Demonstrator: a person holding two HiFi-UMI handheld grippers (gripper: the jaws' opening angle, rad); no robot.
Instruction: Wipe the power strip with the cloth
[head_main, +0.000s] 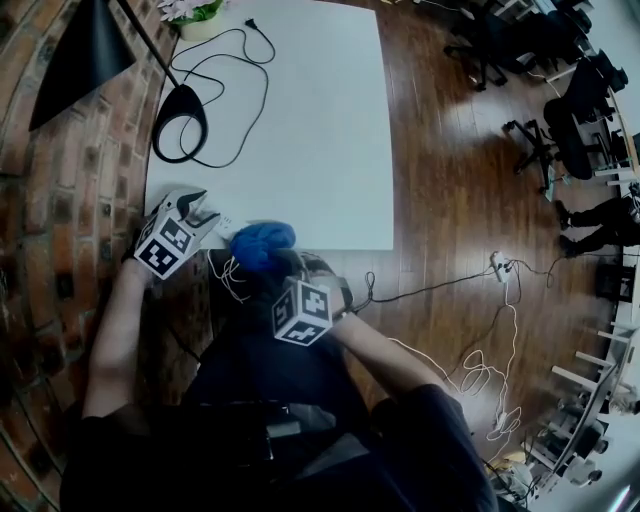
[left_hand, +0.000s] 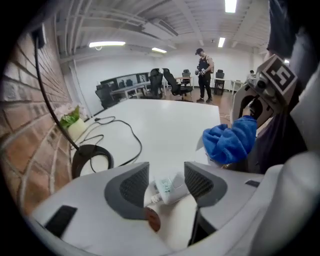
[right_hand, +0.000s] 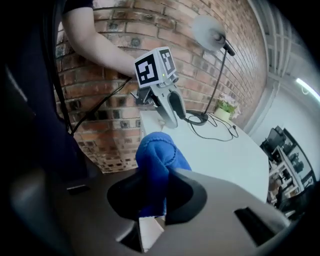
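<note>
The white power strip (head_main: 228, 226) lies at the near left corner of the white table (head_main: 300, 120). My left gripper (head_main: 200, 214) stands over it, open. In the left gripper view the strip's cable end (left_hand: 170, 187) sits between the pads with a gap on each side. My right gripper (head_main: 280, 264) is shut on a bunched blue cloth (head_main: 265, 243), which hangs just right of the strip. In the right gripper view the cloth (right_hand: 156, 165) rises out of the closed jaws, with the left gripper (right_hand: 170, 107) just beyond it.
A black lamp base (head_main: 180, 125) and its looped cable (head_main: 235, 60) lie at the table's far left, by a potted plant (head_main: 195, 12). A brick wall (head_main: 60, 200) runs along the left. Loose cables (head_main: 480, 370) trail on the wooden floor, and office chairs (head_main: 560, 110) stand at the right.
</note>
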